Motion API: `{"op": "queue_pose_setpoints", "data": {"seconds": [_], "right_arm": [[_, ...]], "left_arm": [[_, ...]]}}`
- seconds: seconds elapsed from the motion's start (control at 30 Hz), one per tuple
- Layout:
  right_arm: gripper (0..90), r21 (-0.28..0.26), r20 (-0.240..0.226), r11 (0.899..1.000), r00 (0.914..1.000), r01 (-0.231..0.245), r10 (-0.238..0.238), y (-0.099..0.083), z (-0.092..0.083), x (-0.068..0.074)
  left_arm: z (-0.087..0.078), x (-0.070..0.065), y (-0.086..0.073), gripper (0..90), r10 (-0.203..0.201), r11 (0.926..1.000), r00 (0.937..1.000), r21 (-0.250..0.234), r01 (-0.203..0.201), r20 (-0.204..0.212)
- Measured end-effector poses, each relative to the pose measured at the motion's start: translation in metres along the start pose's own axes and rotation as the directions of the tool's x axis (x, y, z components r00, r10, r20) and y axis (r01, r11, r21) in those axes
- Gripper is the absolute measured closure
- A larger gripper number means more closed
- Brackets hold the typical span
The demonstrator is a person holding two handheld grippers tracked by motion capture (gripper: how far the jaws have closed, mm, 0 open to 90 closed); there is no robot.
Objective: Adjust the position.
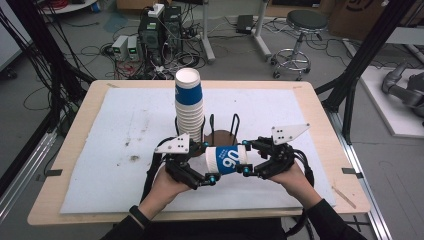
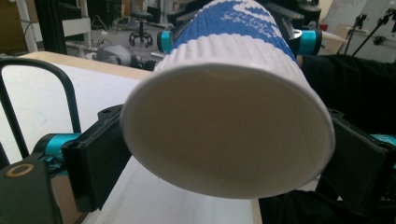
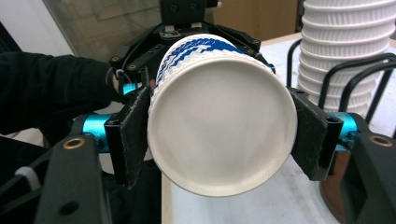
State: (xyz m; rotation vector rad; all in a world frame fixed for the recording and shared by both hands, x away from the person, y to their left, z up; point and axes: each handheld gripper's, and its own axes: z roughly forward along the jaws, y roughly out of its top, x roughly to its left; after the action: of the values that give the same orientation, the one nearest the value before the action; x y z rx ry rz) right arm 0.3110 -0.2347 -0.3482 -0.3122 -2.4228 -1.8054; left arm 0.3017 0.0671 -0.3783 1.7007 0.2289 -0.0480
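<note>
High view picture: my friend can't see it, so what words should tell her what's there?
Two hands hold a blue-and-white paper cup sideways between two black tongs, the left tongs at one end and the right tongs gripping the other. Behind it a tall stack of cups stands in a wire holder on a white mat.

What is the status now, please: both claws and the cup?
Right claw shut on cup, held sideways above table. Left claw open around cup's other end. Cup stack in rack behind, not blocking.
</note>
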Motion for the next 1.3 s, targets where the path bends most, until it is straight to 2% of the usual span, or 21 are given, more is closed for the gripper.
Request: {"op": "queue_pose_setpoints", "data": {"seconds": [0.03,0.17,0.27,0.37,0.4,0.47,0.5,0.57,0.67,0.73,0.8,0.83,0.97,1.03,1.13,1.23,1.3], "right_arm": [[30.3,0.000,-0.007,1.000,1.0000,0.000,0.000,0.000,0.000,0.000],[30.4,0.000,-0.011,1.000,0.9999,-0.003,0.003,-0.001,0.002,0.000],[30.2,0.021,-0.008,1.000,1.0000,0.000,0.000,-0.001,0.002,0.000],[27.2,0.052,0.014,0.998,0.9997,0.020,-0.021,-0.001,0.003,0.002],[23.8,0.080,0.027,0.997,0.9994,0.021,-0.023,0.001,0.002,0.002],[22.3,0.095,0.036,0.995,0.9989,0.026,-0.029,0.003,0.002,0.003],[21.7,0.115,0.045,0.993,0.9980,0.039,-0.044,0.005,0.001,0.004],[21.7,0.152,0.060,0.986,0.9954,0.064,-0.074,0.008,0.001,0.008],[21.7,0.232,0.068,0.966,0.9886,0.115,-0.134,0.011,0.004,0.012],[21.7,0.272,0.067,0.953,0.9855,0.132,-0.156,0.010,0.009,0.014],[21.8,0.297,0.057,0.946,0.9860,0.133,-0.156,0.009,0.013,0.014],[21.9,0.321,0.061,0.938,0.9851,0.133,-0.161,0.007,0.017,0.014],[26.8,0.337,0.054,0.931,0.9840,0.142,-0.170,0.005,0.021,0.014],[28.1,0.331,0.043,0.932,0.9846,0.146,-0.169,0.004,0.020,0.012],[28.4,0.295,0.033,0.945,0.9873,0.139,-0.156,0.004,0.017,0.011],[28.7,0.249,0.035,0.959,0.9886,0.133,-0.146,0.004,0.014,0.010],[28.7,0.201,0.034,0.973,0.9916,0.116,-0.125,0.003,0.010,0.008]], "left_arm": [[-0.001,0.000,0.000,16.4,0.001,1.0000,1.0000,-0.006,-0.001,0.001],[-0.005,0.000,0.004,18.7,0.004,1.0000,1.0000,0.004,-0.004,0.001],[-0.006,-0.001,0.007,19.7,0.024,0.9994,0.9997,0.026,-0.024,-0.005],[-0.005,-0.001,0.008,19.8,0.031,0.9974,0.9995,0.065,-0.031,-0.005],[-0.005,-0.002,0.009,20.0,0.036,0.9963,0.9993,0.079,-0.035,-0.006],[-0.003,-0.003,0.011,20.1,0.048,0.9924,0.9988,0.114,-0.047,-0.010],[-0.002,-0.004,0.012,20.1,0.054,0.9900,0.9984,0.131,-0.052,-0.016],[0.000,-0.006,0.014,20.1,0.083,0.9801,0.9963,0.183,-0.078,-0.022],[0.005,-0.009,0.016,20.1,0.115,0.9648,0.9931,0.241,-0.106,-0.023],[0.007,-0.010,0.016,20.1,0.123,0.9600,0.9921,0.256,-0.112,-0.025],[0.007,-0.010,0.016,20.1,0.125,0.9592,0.9919,0.258,-0.115,-0.024],[0.007,-0.011,0.016,20.1,0.124,0.9603,0.9919,0.255,-0.113,-0.027],[0.005,-0.010,0.017,20.0,0.118,0.9644,0.9928,0.241,-0.109,-0.022],[0.004,-0.010,0.017,19.4,0.113,0.9703,0.9934,0.217,-0.106,-0.020],[0.002,-0.010,0.016,17.3,0.089,0.9849,0.9957,0.151,-0.085,-0.024],[0.001,-0.008,0.015,13.4,0.069,0.9927,0.9973,0.101,-0.066,-0.025],[0.000,-0.006,0.014,11.5,0.047,0.9964,0.9986,0.071,-0.045,-0.024]]}}
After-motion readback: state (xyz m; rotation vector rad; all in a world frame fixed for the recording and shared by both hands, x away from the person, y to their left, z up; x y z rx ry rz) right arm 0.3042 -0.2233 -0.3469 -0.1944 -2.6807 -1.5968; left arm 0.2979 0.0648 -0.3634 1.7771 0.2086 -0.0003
